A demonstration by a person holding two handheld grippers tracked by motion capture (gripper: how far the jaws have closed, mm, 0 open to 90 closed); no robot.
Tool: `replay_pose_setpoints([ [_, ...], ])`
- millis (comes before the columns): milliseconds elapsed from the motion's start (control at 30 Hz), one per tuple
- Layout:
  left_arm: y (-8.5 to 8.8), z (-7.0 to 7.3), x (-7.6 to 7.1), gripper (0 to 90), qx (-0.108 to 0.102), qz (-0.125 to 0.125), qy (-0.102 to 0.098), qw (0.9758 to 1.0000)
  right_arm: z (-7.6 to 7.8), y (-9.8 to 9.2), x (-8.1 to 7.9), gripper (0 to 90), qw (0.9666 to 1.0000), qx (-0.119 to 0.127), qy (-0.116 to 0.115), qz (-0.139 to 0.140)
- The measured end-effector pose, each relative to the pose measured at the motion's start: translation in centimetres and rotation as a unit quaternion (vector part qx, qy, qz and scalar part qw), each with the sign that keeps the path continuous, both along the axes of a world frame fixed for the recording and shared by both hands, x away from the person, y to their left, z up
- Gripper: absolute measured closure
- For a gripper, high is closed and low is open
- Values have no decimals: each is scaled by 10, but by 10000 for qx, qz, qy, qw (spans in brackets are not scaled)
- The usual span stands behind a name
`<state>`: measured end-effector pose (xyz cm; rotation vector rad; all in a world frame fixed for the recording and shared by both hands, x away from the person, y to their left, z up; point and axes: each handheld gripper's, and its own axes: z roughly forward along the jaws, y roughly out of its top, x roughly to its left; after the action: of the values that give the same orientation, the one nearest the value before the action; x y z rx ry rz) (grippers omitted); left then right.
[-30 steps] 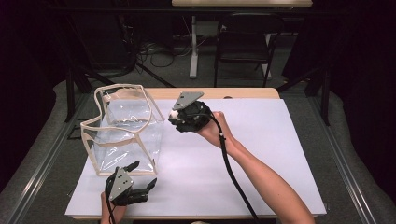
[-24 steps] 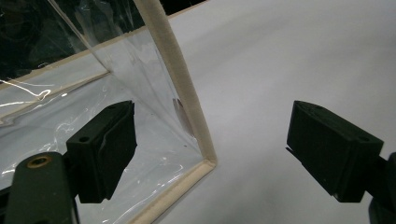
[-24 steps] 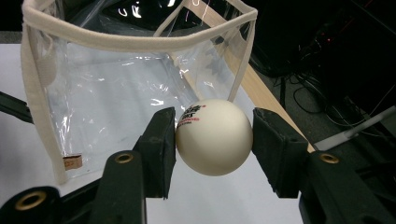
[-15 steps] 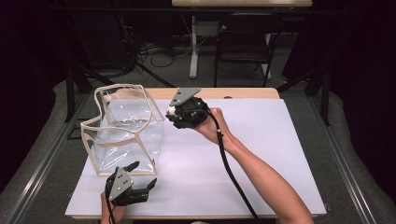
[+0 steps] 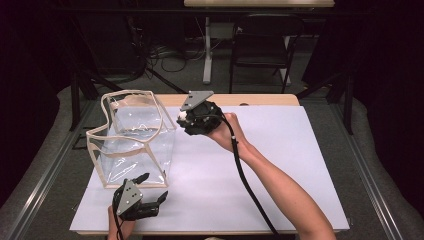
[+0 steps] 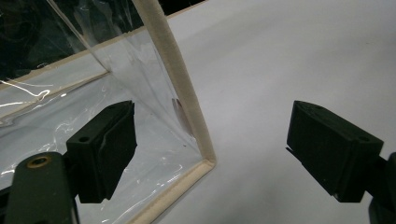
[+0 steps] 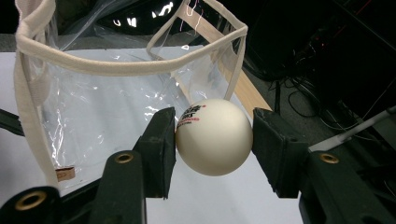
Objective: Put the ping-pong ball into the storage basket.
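My right hand has drifted a little toward the bag since a second ago; the bag, my left hand and the worktop look the same as before.

The white, matte, rectangular worktop (image 5: 280, 165) carries everything, smooth and flat, with a pale wooden strip along its far edge. Near its left edge stands the clear soft-plastic box-shaped bag with cream fabric binding (image 5: 131, 145), open at the top; its glossy walls crease and throw back highlights, its woven trim is matte, and the rim sags into a wavy outline. In the left gripper view one bound corner (image 6: 187, 107) of it rises right between my jaws.

My left gripper (image 5: 150, 192), black and blocky with a grey three-cornered plate on top, sits at the near-left corner of the worktop, just beside the bag's near bottom edge. Its jaws stand wide apart, pressing nothing, one in front of the clear wall and one over bare worktop.

My right gripper (image 5: 183, 118) hangs above the far middle of the worktop, just beside the bag's right rim. Its jaws are clamped on the small, smooth, cream-white plastic ball with red and black print (image 7: 214, 136), one pad on each side, so the ball is off the worktop and outside the bag.
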<state>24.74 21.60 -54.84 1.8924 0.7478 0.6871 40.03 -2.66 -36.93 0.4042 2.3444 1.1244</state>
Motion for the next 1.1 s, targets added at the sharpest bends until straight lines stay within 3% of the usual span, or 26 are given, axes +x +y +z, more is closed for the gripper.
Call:
replay_pose_setpoints([
  [1100, 0, 0, 0, 160, -1, -7, 0, 10000, 25, 17, 4, 509, 9999, 3, -141, 57],
])
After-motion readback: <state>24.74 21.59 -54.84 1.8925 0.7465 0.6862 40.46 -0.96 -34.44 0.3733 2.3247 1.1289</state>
